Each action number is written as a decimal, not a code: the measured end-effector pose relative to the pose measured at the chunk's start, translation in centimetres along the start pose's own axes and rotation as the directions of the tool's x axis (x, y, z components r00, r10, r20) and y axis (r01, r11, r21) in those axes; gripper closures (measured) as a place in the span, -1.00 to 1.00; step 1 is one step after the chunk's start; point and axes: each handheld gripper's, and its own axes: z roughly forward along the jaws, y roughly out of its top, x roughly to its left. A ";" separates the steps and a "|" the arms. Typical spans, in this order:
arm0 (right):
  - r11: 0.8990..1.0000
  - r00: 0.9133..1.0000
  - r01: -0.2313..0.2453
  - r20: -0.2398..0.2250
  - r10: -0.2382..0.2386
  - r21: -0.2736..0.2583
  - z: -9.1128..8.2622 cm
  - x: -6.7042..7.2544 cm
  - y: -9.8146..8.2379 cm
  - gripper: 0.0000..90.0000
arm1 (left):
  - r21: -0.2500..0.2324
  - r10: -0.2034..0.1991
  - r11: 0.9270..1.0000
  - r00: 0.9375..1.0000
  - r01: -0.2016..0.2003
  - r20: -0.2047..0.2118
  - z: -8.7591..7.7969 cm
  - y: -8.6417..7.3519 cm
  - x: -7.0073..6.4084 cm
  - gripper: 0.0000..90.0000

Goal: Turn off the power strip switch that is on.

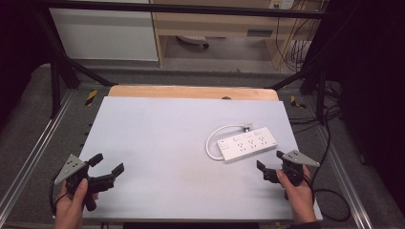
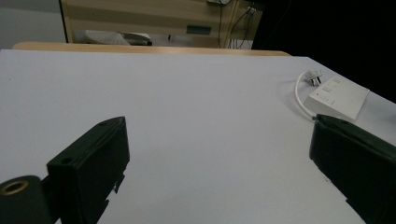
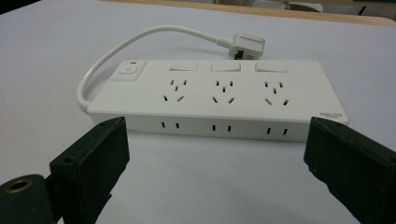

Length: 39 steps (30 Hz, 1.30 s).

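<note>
At the table's near right, white power strip [image 3: 217, 95] with plug [image 3: 243, 45] prongs hidden, right gripper [image 1: 270, 163] wide, empty, just short of it, left gripper [image 1: 106, 162] wide, empty.

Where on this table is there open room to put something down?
Nearly everywhere. The pale table top is bare from its far wooden edge to the near edge, between the left gripper and the white power strip. The busy corner is near right, where the strip, its looped cord and the open right gripper sit close together.
</note>
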 end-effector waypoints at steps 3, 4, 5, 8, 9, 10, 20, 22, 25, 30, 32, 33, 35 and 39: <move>1.000 1.000 0.000 0.001 0.000 0.002 0.0 0.0 0.0 -0.87 | -0.001 0.002 1.000 1.000 -0.002 0.001 0.0 0.0 -0.1 -0.89; 1.000 1.000 -0.001 0.002 0.001 -0.002 0.0 0.0 0.0 -0.87 | 0.000 0.003 1.000 1.000 -0.003 0.001 0.0 0.0 -0.1 -0.89; 1.000 1.000 -0.001 0.002 0.001 -0.002 0.0 0.0 0.0 -0.87 | 0.000 0.003 1.000 1.000 -0.003 0.001 0.0 0.0 -0.1 -0.89; 1.000 1.000 0.000 0.003 0.000 -0.003 0.0 0.0 0.0 -0.87 | 0.002 0.004 1.000 1.000 -0.004 0.001 0.0 0.0 -0.1 -0.89; 1.000 1.000 0.002 0.003 -0.002 -0.003 0.0 0.0 0.1 -0.86 | 0.003 0.004 1.000 1.000 -0.004 0.001 0.0 0.0 -0.1 -0.89; 1.000 1.000 0.002 0.003 -0.002 -0.003 0.0 0.0 0.1 -0.86 | 0.003 0.005 1.000 1.000 -0.005 0.002 0.0 0.0 -0.1 -0.89; 0.999 1.000 -0.005 0.015 0.006 -0.044 -0.3 0.1 0.6 -0.89 | 0.006 0.007 1.000 1.000 -0.007 0.004 0.1 0.0 -0.1 -0.89; 0.998 1.000 -0.008 0.019 0.009 -0.058 -0.4 0.2 0.7 -0.90 | 0.007 0.009 1.000 1.000 -0.009 0.006 0.1 0.0 -0.2 -0.89; 0.997 1.000 -0.002 0.023 0.003 -0.073 -0.6 0.2 0.9 -0.90 | 0.011 0.011 1.000 1.000 -0.011 0.007 0.1 0.0 -0.2 -0.89; 0.995 1.000 0.010 0.029 -0.007 -0.096 -0.8 0.3 1.1 -0.90 | 0.008 0.010 1.000 1.000 -0.010 0.009 0.2 0.0 -0.2 -0.89; 0.994 0.999 0.016 0.031 -0.013 -0.104 -0.9 0.4 1.2 -0.89 | 0.009 0.009 1.000 1.000 -0.009 0.008 0.1 0.0 -0.2 -0.89; 0.994 0.999 0.017 0.033 -0.013 -0.108 -1.0 0.4 1.3 -0.89 | 0.009 0.009 1.000 1.000 -0.009 0.008 0.1 0.0 -0.2 -0.89; 0.994 0.999 0.015 0.032 -0.012 -0.112 -1.0 0.5 1.3 -0.89 | 0.007 0.008 1.000 1.000 -0.008 0.008 0.1 0.0 -0.2 -0.89; 0.992 0.999 0.026 0.034 -0.022 -0.120 -1.1 0.5 1.4 -0.89 | 0.006 0.008 1.000 1.000 -0.008 0.008 0.2 0.0 -0.2 -0.89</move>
